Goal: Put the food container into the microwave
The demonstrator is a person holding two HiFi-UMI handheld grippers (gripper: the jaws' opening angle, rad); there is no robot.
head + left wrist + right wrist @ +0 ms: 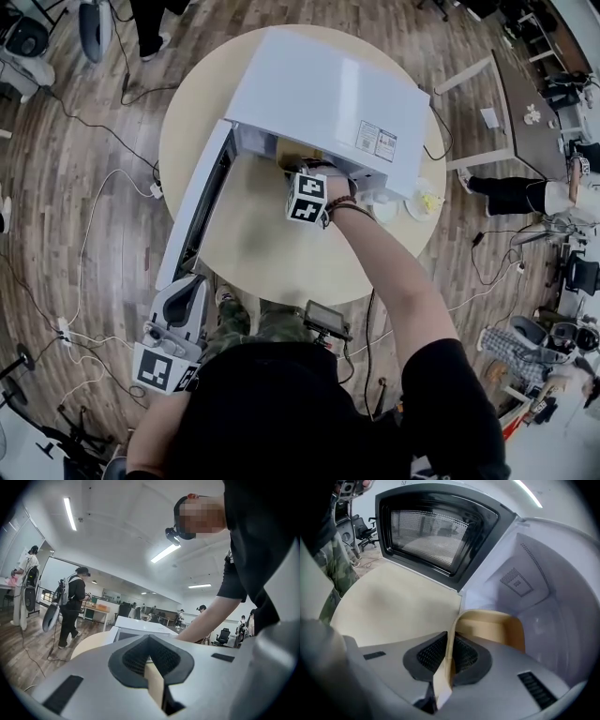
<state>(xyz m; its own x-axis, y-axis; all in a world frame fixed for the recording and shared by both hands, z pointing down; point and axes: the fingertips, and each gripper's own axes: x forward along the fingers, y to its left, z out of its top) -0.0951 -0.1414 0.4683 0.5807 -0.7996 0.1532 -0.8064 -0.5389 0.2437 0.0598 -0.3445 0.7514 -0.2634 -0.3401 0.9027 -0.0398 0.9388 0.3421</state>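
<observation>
The food container [497, 627] is a shallow tan tray with rounded corners, thin upright walls and a plain matte inside. It is open side up and roughly level.

In the right gripper view its far wall runs crosswise to the jaws, and its left wall runs away from the camera, in line with them. The right jaw covers the near part of the tray, so the long axis cannot be fixed.

The right tool [452, 634] is closed on the container's left wall, which is seen edge-on between the dark pads. The body of the tray lies to the right of the jaws and just beyond them.

The container is in the mouth of the white microwave [328, 103], against the pale inner walls. Whether it rests on the floor of the oven cannot be seen. The door [436, 531] is swung wide open, to the left in the head view. The microwave stands on a round worktop [272, 253].

The left tool [149, 641] is held low near the outer end of the door, jaws together and gripping nothing.
</observation>
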